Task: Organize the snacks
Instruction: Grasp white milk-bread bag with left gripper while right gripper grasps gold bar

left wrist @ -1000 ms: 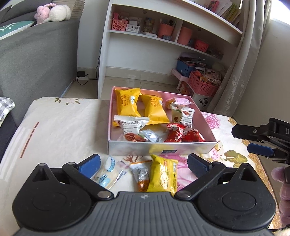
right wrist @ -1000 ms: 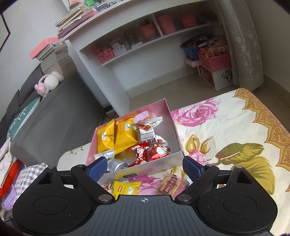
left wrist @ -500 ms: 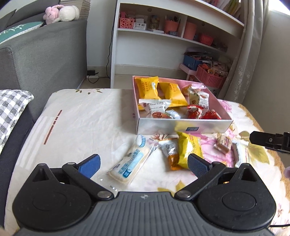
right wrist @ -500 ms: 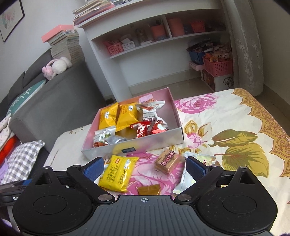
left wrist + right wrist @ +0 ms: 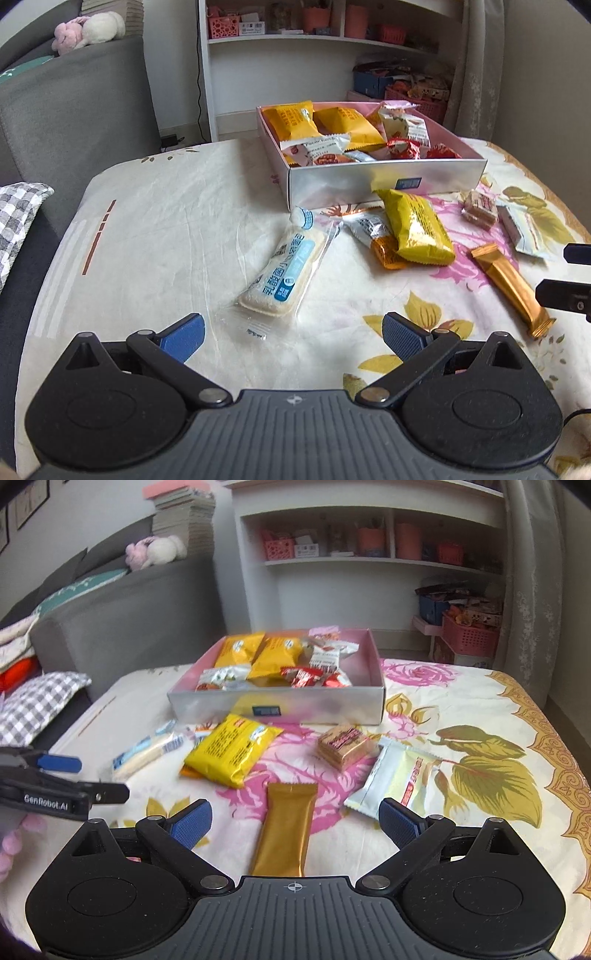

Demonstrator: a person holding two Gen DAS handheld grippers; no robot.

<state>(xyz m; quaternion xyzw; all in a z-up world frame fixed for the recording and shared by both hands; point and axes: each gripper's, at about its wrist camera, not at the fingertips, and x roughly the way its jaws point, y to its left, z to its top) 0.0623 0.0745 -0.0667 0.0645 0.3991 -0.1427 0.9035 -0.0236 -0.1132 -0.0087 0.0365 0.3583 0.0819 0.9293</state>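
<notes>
A pink box (image 5: 388,182) (image 5: 280,701) with silver walls holds several wrapped snacks at the far side of the table. In front of it lie loose snacks: a white-and-blue bread pack (image 5: 284,273) (image 5: 144,755), a yellow pack (image 5: 415,227) (image 5: 231,749), a gold bar (image 5: 511,286) (image 5: 286,829), a brown wafer (image 5: 343,746) and a white pack (image 5: 395,779). My left gripper (image 5: 293,334) is open just short of the bread pack's near end. My right gripper (image 5: 293,821) is open with the gold bar lying between its fingers, untouched.
A floral cloth (image 5: 480,716) covers the table. A grey sofa (image 5: 74,110) with a checked cushion (image 5: 33,705) stands on the left. Behind the table are a white shelf unit (image 5: 369,565), pink baskets (image 5: 469,635) on the floor and a curtain (image 5: 528,590).
Both grippers have drawn back from the box and sunk toward the table. More loose snacks have come into view, and the gold bar now lies between the right fingers.
</notes>
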